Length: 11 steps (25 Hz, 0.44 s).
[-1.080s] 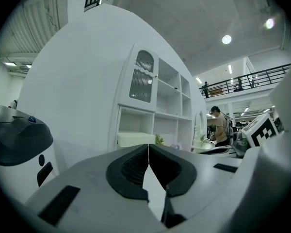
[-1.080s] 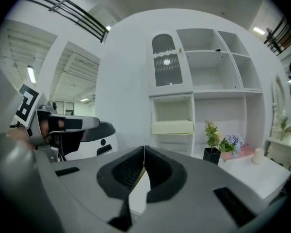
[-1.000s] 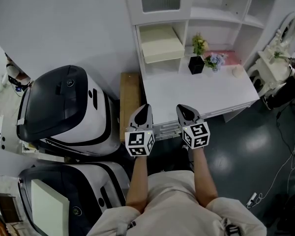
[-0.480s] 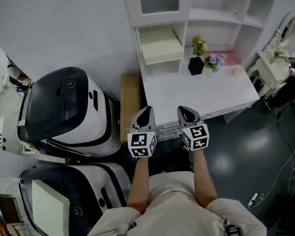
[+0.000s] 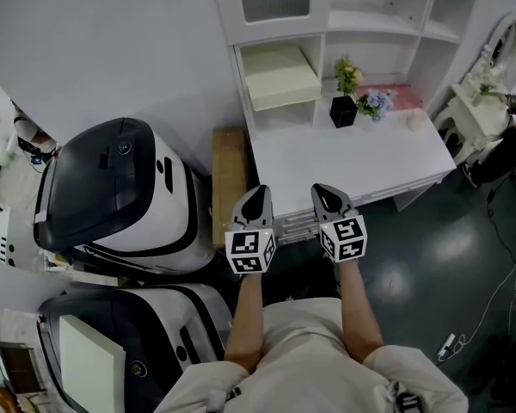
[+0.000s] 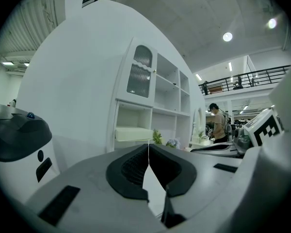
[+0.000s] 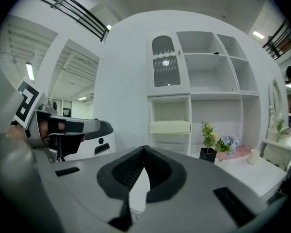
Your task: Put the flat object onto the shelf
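The flat cream object [image 5: 279, 76] lies on the lower left shelf of the white shelf unit [image 5: 327, 26], apart from both grippers. It shows too in the left gripper view [image 6: 133, 133] and the right gripper view [image 7: 169, 126]. My left gripper [image 5: 258, 193] hovers at the front edge of the white desk [image 5: 344, 157], shut with nothing between its jaws [image 6: 148, 144]. My right gripper [image 5: 321, 190] hangs beside it, also shut and empty [image 7: 144, 148].
A plant in a black pot [image 5: 342, 110], pale flowers [image 5: 377, 103] and a small white cup [image 5: 417, 120] stand at the desk's back. A wooden board [image 5: 228, 179] and large black-and-white machines [image 5: 112, 188] stand left. A white dresser with a mirror [image 5: 486, 93] is at the right.
Both grippers stay shut and almost still, drifting only slightly down and right in the head view. The flat object has not moved.
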Tool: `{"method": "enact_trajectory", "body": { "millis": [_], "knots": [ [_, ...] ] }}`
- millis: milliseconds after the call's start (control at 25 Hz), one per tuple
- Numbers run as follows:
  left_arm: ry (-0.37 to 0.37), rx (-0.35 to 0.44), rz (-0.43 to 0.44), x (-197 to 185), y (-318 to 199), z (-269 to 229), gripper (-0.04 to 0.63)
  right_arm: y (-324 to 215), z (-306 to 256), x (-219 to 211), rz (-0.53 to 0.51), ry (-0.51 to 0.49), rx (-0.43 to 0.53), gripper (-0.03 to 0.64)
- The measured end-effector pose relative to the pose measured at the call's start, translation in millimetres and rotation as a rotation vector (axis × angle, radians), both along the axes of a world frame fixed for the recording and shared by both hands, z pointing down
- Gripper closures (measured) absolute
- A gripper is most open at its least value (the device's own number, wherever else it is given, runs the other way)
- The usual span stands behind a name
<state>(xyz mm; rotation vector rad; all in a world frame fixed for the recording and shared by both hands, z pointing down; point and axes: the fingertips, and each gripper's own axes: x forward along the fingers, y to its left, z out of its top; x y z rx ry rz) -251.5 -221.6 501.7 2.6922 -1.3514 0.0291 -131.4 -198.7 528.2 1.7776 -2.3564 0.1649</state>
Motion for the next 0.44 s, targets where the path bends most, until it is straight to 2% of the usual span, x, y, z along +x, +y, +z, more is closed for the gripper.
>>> {"method": "enact_trajectory", "body": {
  "millis": [440],
  "knots": [
    [-0.015, -0.016, 0.005, -1.6, -2.1, 10.6, 0.584, -1.0, 1.6, -2.9, 0.005, -0.002, 0.007, 0.549]
  ]
}}
